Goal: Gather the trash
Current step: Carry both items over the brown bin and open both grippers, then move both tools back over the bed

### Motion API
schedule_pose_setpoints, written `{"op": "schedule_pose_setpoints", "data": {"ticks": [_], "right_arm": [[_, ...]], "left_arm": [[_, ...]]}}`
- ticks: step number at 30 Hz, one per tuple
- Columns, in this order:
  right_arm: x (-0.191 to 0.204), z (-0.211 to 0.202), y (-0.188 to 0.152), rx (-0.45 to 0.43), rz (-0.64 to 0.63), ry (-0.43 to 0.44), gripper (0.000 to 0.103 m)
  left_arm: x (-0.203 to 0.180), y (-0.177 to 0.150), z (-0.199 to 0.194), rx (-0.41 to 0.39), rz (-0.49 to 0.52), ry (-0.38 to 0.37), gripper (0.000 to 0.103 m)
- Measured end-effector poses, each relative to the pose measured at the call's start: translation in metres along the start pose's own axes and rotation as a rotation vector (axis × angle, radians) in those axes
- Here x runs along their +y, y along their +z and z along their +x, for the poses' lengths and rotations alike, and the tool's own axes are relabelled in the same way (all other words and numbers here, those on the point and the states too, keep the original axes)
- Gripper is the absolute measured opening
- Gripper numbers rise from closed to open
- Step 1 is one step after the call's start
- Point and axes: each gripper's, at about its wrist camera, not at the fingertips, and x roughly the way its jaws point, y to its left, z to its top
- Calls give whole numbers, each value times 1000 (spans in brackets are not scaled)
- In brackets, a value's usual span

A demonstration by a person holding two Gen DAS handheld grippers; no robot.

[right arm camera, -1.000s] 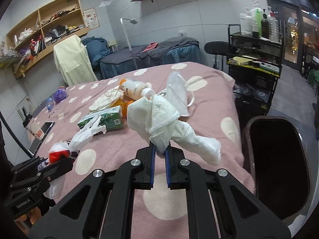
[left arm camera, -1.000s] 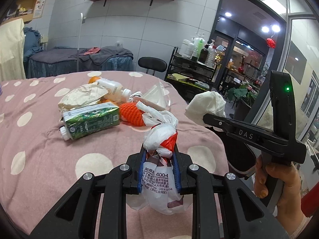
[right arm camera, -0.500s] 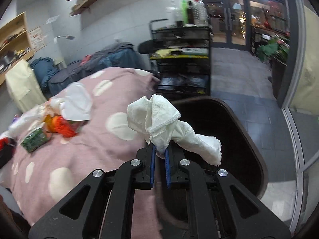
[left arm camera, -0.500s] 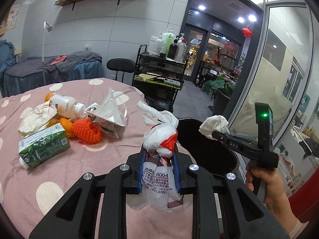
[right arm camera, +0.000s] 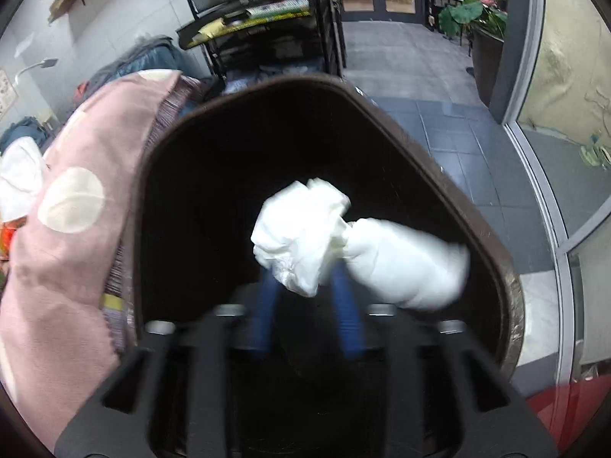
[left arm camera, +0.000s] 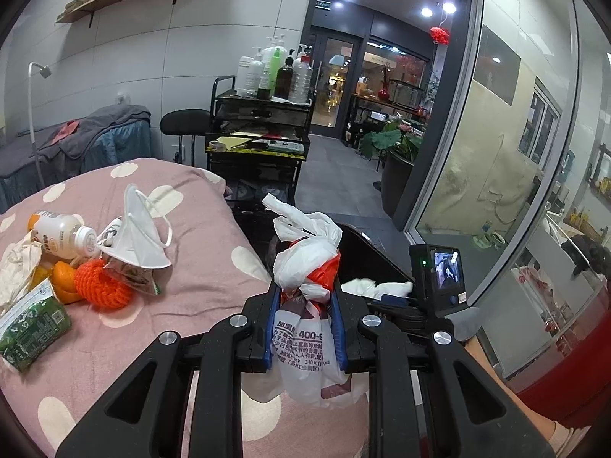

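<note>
My left gripper (left arm camera: 305, 299) is shut on a knotted white and red plastic bag (left arm camera: 305, 259), held above the pink table's right edge, close to the dark bin (left arm camera: 366, 240). My right gripper (right arm camera: 307, 297) points down into the bin (right arm camera: 473, 206). Its jaws are opening, and the blue pads (right arm camera: 349, 305) stand apart from the crumpled white tissue (right arm camera: 305, 229), which is blurred and loose between them over the black inside. In the left wrist view the tissue (left arm camera: 376, 288) shows just ahead of the right gripper's body (left arm camera: 439, 278).
On the pink spotted tablecloth (left arm camera: 198, 267) lie a white bottle (left arm camera: 61, 233), a face mask (left arm camera: 141, 236), an orange net (left arm camera: 99, 286) and a green carton (left arm camera: 30, 328). A black cart (left arm camera: 259, 122) with bottles stands behind the bin. A glass wall runs along the right.
Both grippers swung right from the table to the bin. The right one dropped over the bin's mouth and its jaws parted, freeing the tissue. The left still grips the bag.
</note>
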Motion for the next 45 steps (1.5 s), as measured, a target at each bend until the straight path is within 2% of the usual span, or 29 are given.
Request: {"op": "schedule_pose_setpoints", "data": {"ticks": [1, 6, 11, 19, 27, 33, 36, 37, 38, 40, 45], "right_arm": [[0, -1, -1, -11, 3, -4, 73], [-2, -9, -7, -24, 18, -8, 75], [-3, -38, -13, -102, 35, -17, 83], [-19, -92, -26, -224, 88, -55, 86], [-55, -118, -42, -241, 178, -110, 86], [-67, -124, -48, -236, 197, -139, 87], [-73, -124, -50, -226, 202, -138, 87], [-74, -123, -50, -222, 205, -136, 87], [-74, -122, -49, -219, 209, -134, 87], [-73, -120, -47, -214, 212, -133, 87], [-71, -117, -47, -212, 217, -134, 91]], "left_arm": [[-2, 1, 2, 6, 1, -7, 22], [-10, 7, 18, 33, -1, -37, 22], [-26, 14, 35, 49, 32, -55, 22], [-46, 28, 71, 109, 40, -136, 22], [-72, 27, 127, 233, 75, -175, 22], [-80, 11, 160, 327, 88, -153, 22], [-81, 6, 169, 355, 102, -135, 32], [-81, 5, 169, 358, 103, -130, 45], [-81, 5, 169, 355, 104, -128, 66], [-79, 6, 163, 322, 107, -121, 87], [-75, 5, 144, 262, 132, -103, 95]]}}
